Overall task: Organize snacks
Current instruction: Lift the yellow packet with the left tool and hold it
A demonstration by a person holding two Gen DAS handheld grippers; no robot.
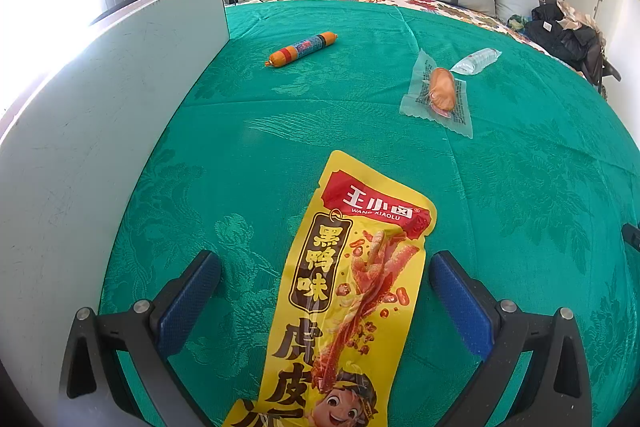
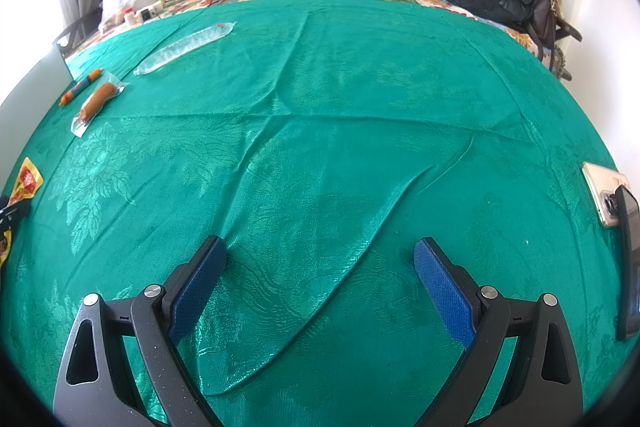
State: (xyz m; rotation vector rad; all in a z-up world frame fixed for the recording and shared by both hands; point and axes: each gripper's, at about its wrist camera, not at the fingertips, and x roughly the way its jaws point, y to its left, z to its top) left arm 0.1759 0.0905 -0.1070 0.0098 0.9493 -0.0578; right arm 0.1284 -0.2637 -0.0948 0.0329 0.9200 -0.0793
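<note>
Snacks scattered on green cloth (image 1: 520, 187), none gathered yet by the look of it. Yellow packet (image 1: 348, 287) bottom centre, between wide-open left gripper (image 1: 325, 281) fingers, ungripped. Clear-wrapped sausage (image 1: 440, 93) upper right; orange sausage stick (image 1: 302, 47) upper centre. Right gripper (image 2: 320, 279) wide open, empty, over bare cloth.

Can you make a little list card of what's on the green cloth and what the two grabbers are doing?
Surface: green cloth
Nearest snack: yellow packet, lying between the open fingers of the left hand-held gripper
Farther snacks: orange sausage stick, clear-wrapped sausage, clear long packet
Right hand-held gripper: open, holding nothing
Left side: white board
</note>
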